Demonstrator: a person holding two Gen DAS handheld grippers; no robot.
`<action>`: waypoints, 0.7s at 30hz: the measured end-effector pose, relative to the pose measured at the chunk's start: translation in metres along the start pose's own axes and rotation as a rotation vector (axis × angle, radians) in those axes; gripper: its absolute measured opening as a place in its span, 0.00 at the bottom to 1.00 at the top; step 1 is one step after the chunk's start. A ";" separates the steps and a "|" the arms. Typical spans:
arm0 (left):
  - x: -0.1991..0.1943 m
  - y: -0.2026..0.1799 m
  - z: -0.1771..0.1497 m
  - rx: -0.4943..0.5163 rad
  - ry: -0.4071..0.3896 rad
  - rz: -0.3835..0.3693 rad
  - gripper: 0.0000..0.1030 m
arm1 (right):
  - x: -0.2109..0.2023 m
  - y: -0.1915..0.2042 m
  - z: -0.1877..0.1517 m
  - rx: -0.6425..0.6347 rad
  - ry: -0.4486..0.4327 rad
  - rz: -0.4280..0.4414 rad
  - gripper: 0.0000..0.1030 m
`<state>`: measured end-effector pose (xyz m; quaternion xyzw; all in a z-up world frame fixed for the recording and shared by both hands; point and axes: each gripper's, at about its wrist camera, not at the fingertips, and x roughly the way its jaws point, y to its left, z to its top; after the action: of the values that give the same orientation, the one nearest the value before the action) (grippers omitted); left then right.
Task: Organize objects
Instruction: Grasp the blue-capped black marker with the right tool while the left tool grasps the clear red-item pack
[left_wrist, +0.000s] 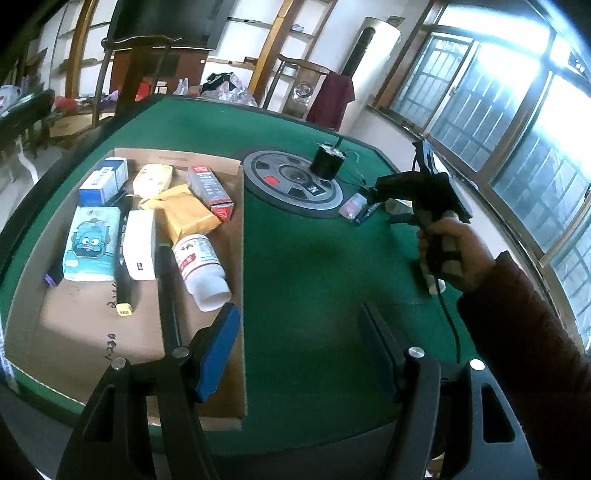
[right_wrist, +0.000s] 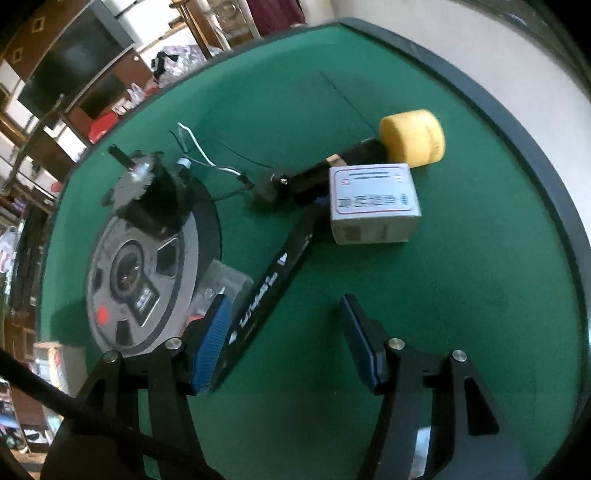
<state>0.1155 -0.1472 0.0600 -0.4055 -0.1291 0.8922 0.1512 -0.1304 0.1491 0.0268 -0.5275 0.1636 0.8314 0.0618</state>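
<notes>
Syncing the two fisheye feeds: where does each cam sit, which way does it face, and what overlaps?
Left wrist: on the left hand-held gripper, angled down over the green felt table and brown cardboard tray; shows its own fingers plus the person's right hand.
Right wrist: on the right hand-held gripper, looking steeply down at the white printed box; only its own fingers show.
Shared: grey round centre disc, black motor.

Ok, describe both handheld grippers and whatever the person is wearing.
Both are black frames with silver pivot bolts and blue ribbed pads on the jaws: left gripper, right gripper. A black cable trails from the right one. The sleeve is dark red.
</notes>
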 end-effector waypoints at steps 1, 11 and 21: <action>0.000 0.000 0.002 0.000 0.000 0.006 0.59 | 0.002 0.004 0.000 -0.019 -0.001 -0.023 0.54; 0.025 -0.024 0.038 0.048 0.019 0.007 0.59 | -0.007 0.020 -0.021 -0.206 -0.032 0.010 0.18; 0.097 -0.084 0.082 0.218 0.056 0.120 0.59 | -0.034 -0.023 -0.070 -0.249 -0.030 0.078 0.12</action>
<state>0.0063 -0.0423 0.0753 -0.4184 -0.0026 0.8967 0.1444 -0.0491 0.1497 0.0248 -0.5117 0.0785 0.8549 -0.0342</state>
